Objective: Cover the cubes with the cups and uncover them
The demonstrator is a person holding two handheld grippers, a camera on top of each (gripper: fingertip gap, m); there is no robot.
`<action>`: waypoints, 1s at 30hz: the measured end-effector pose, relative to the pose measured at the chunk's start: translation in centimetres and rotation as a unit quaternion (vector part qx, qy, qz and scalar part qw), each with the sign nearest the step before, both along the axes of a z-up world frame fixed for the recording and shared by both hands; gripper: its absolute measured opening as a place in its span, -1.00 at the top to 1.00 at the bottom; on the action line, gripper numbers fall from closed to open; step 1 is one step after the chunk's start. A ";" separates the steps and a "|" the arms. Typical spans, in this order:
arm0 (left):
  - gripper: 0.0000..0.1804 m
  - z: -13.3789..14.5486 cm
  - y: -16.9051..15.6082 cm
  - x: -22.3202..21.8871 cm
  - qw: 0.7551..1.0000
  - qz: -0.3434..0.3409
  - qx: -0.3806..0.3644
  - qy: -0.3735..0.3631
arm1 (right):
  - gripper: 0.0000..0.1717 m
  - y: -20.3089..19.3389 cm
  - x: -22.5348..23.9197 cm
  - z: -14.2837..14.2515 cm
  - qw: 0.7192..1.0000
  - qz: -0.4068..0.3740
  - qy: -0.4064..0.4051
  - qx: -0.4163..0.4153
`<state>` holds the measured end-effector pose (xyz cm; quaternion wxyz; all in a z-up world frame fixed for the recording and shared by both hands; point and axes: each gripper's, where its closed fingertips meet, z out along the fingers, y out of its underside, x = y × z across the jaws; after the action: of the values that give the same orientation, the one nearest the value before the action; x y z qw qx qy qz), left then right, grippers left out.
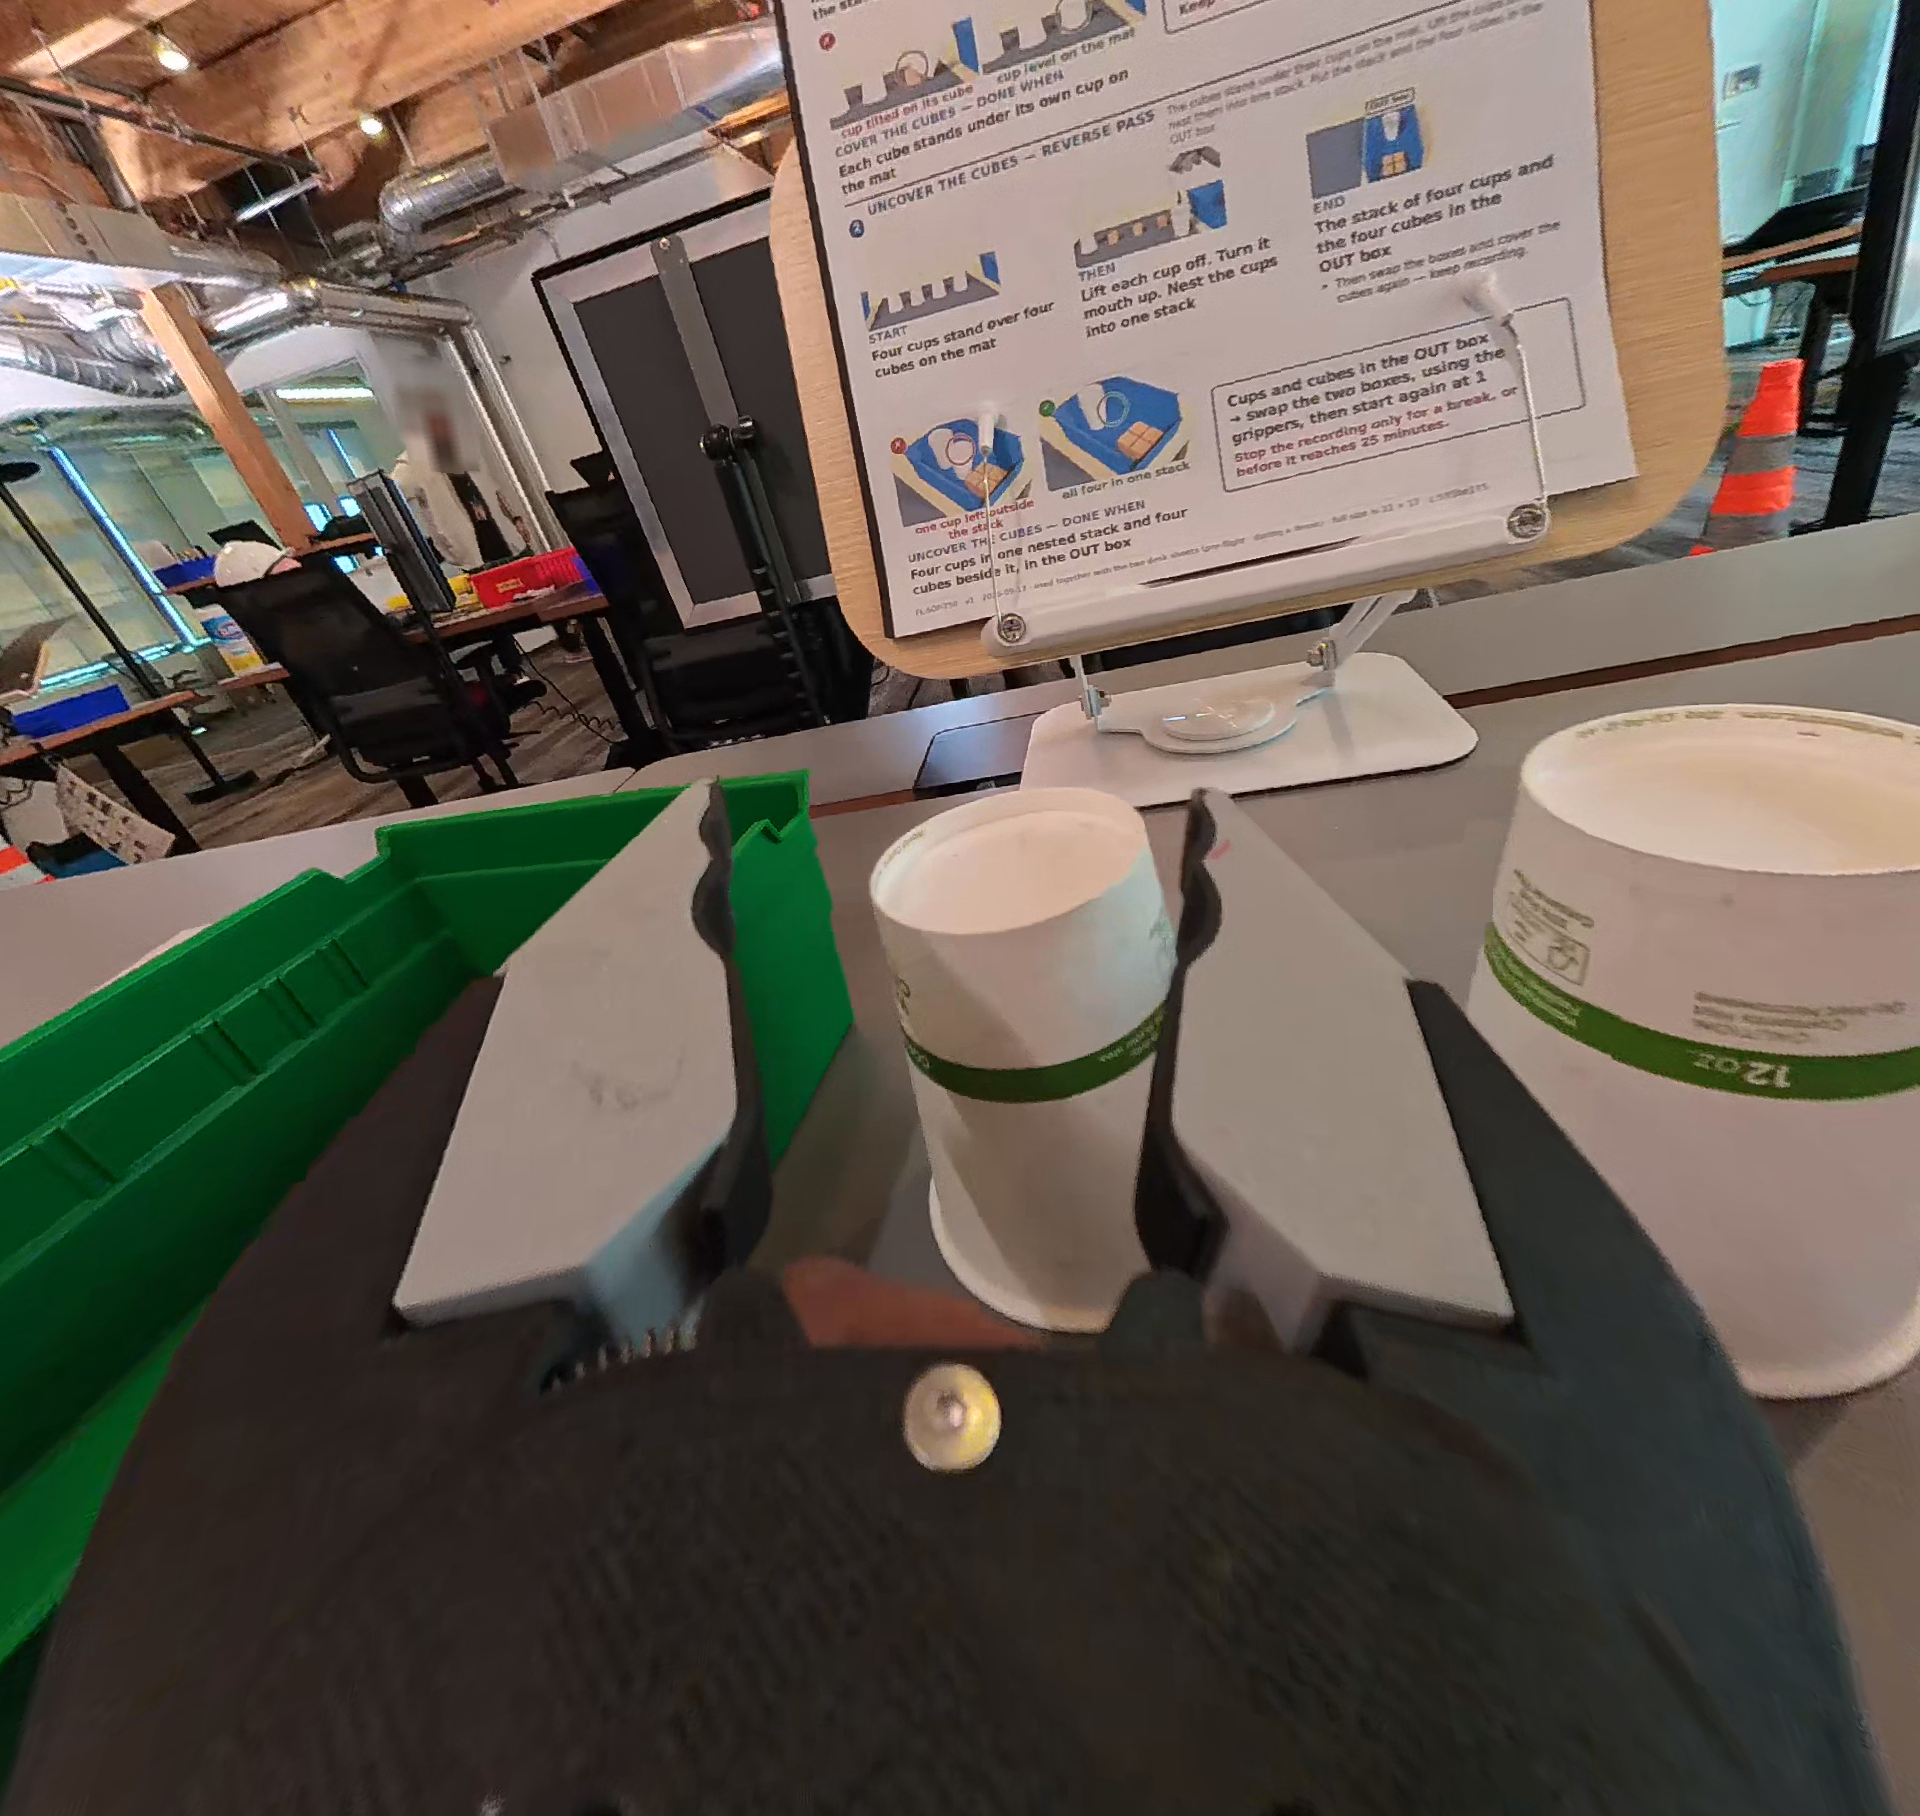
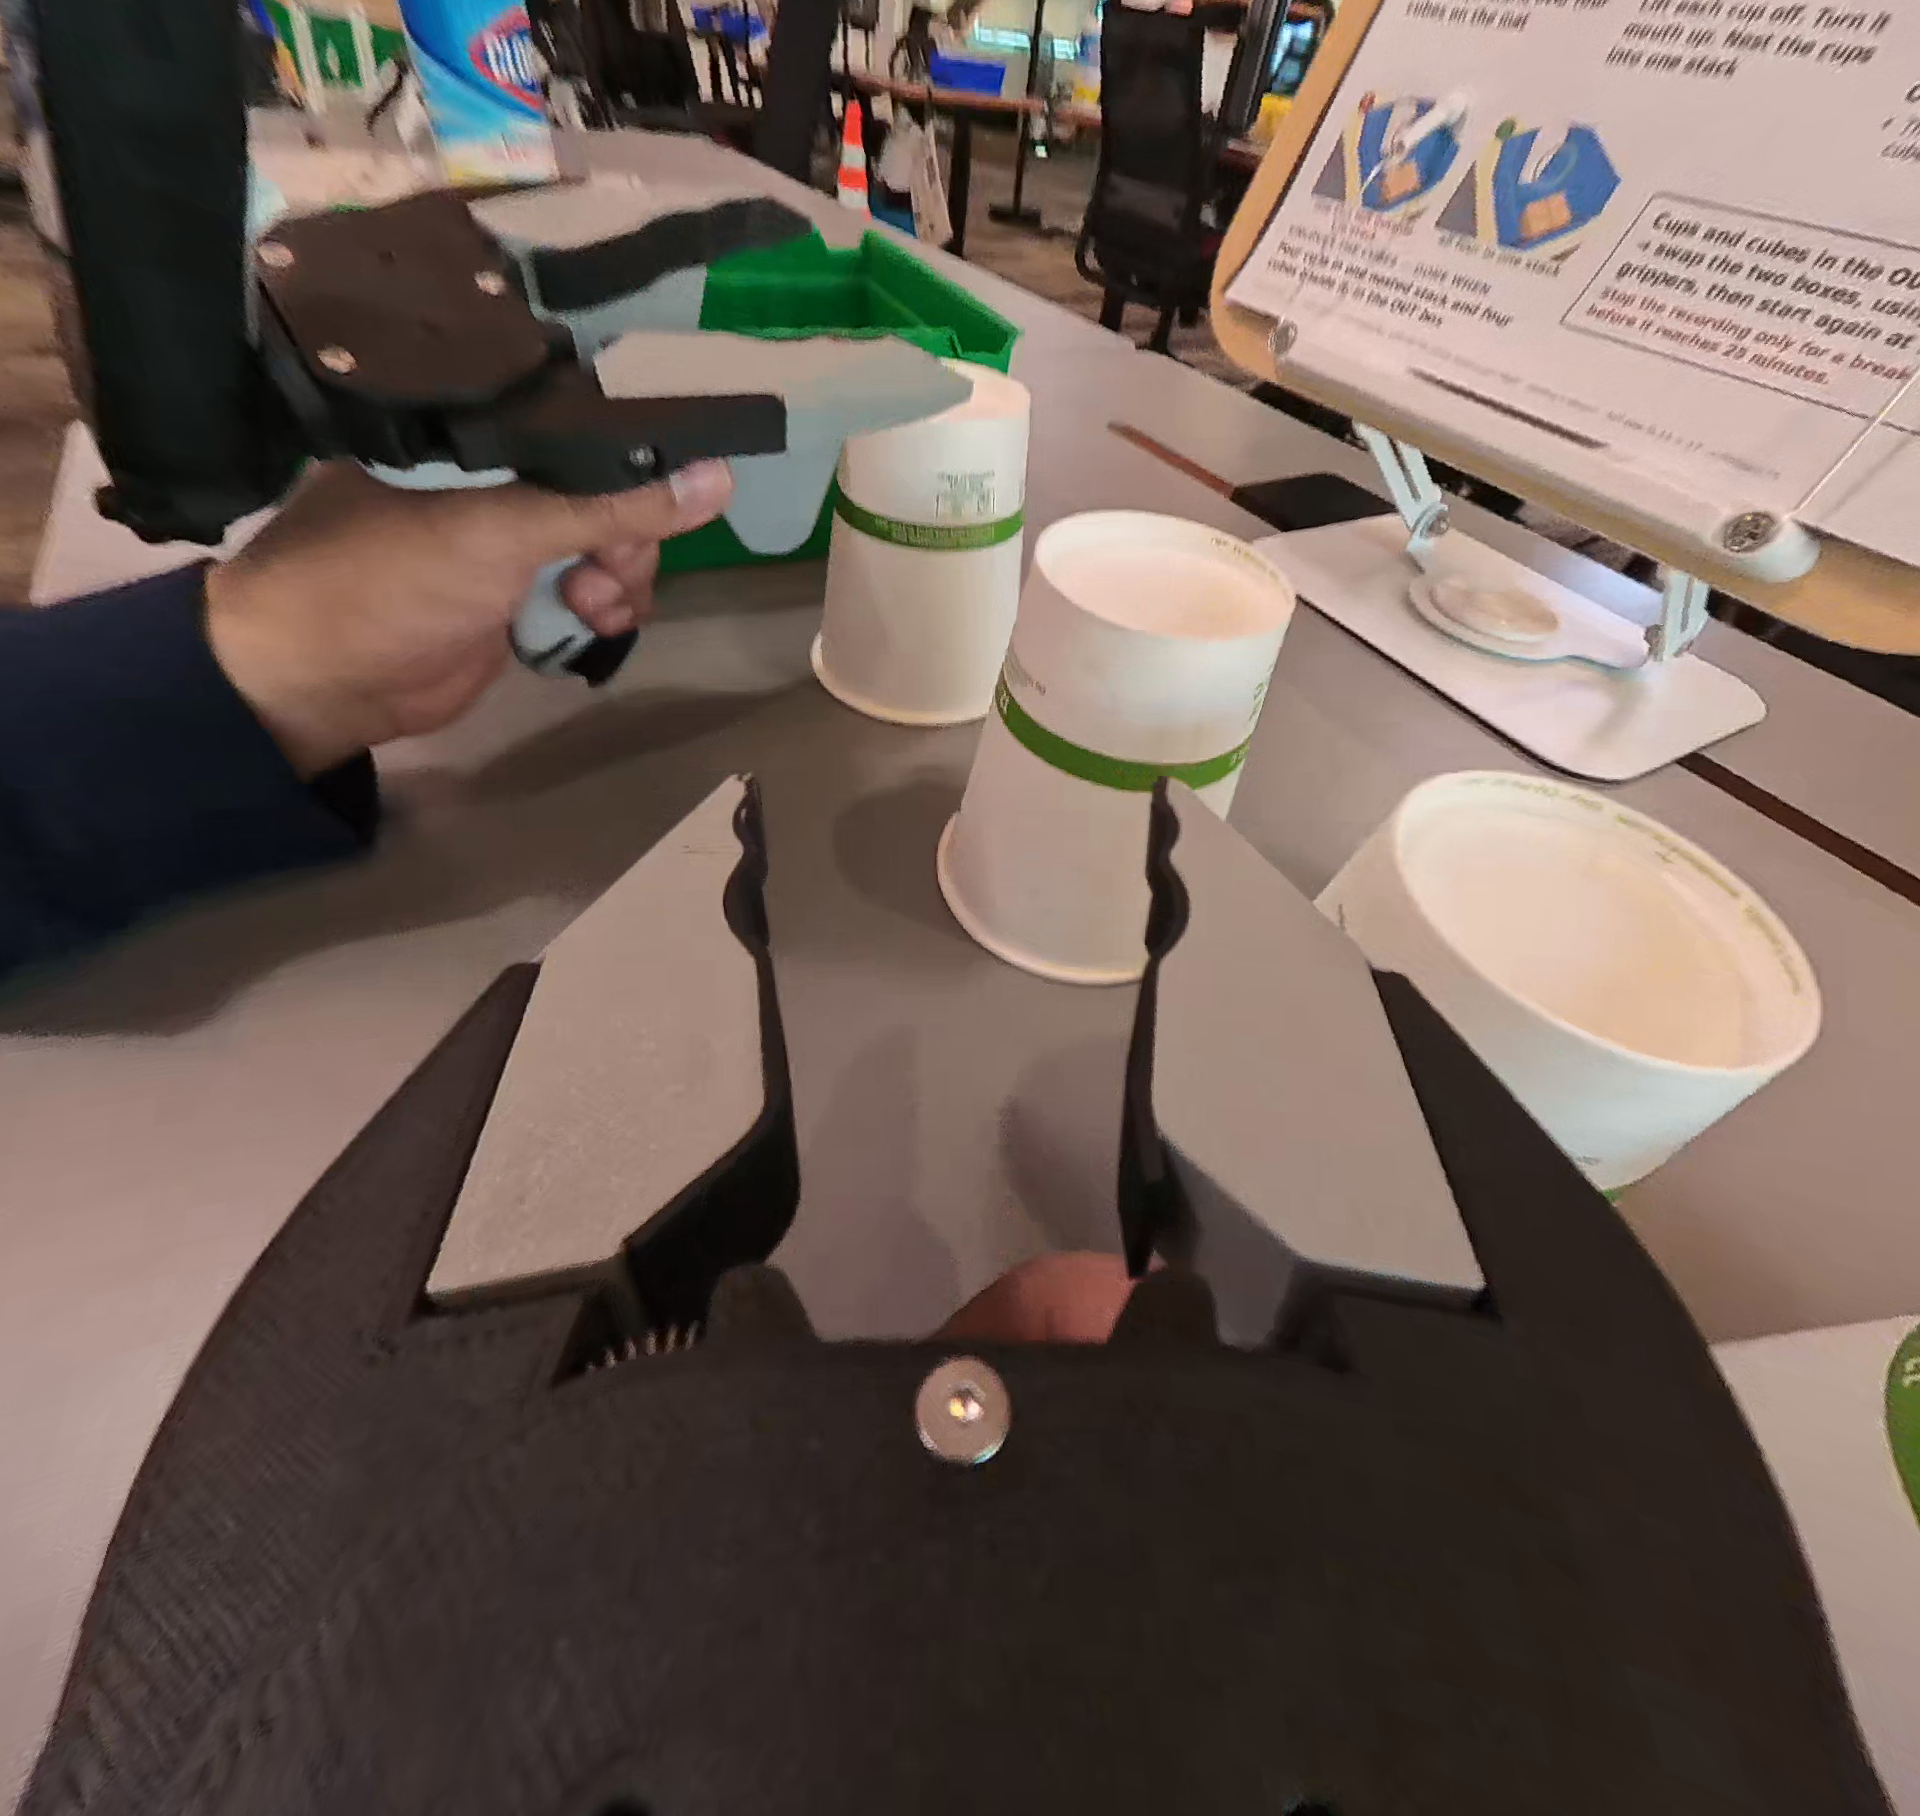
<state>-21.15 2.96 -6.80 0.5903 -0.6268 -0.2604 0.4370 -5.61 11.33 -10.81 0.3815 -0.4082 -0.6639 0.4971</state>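
Note:
My left gripper (image 1: 956,795) is open around an upside-down white paper cup with a green band (image 1: 1029,987) that stands on the grey table. Its right pad (image 1: 1195,893) is at the cup's side. Its left pad (image 1: 717,893) stands clear of the cup. The right wrist view shows the same cup (image 2: 925,561) with that gripper's near finger (image 2: 810,379) across its top. My right gripper (image 2: 953,787) is open and empty above the table. A second upside-down cup (image 2: 1122,727) stands just beyond its right fingertip. No cube is in view.
A third cup (image 2: 1590,966) stands close at the right of my right gripper. A green bin (image 1: 312,1039) sits at the left of the cups. An instruction sheet on a wooden stand (image 1: 1195,260) with a white base (image 1: 1247,717) stands behind them. A person's hand (image 2: 416,582) holds the left gripper.

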 end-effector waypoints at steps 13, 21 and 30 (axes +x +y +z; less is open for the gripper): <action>0.14 0.3 1.0 1.1 0.999 -0.028 -0.003 0.016 | 0.18 0.3 -0.2 -0.3 0.998 -0.022 0.013 0.050; 0.18 0.2 1.5 1.5 0.999 -0.036 -0.015 0.026 | 0.07 3.9 -0.6 0.2 0.971 -0.154 0.049 0.173; 0.20 0.0 1.7 1.5 0.999 -0.036 -0.024 0.026 | 0.11 3.9 -0.4 0.8 0.969 -0.167 0.062 0.173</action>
<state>-19.66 4.63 -6.85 0.5967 -0.6384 -0.2118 0.4376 -5.99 15.27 -9.98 0.5645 -0.4096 -0.6373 0.3278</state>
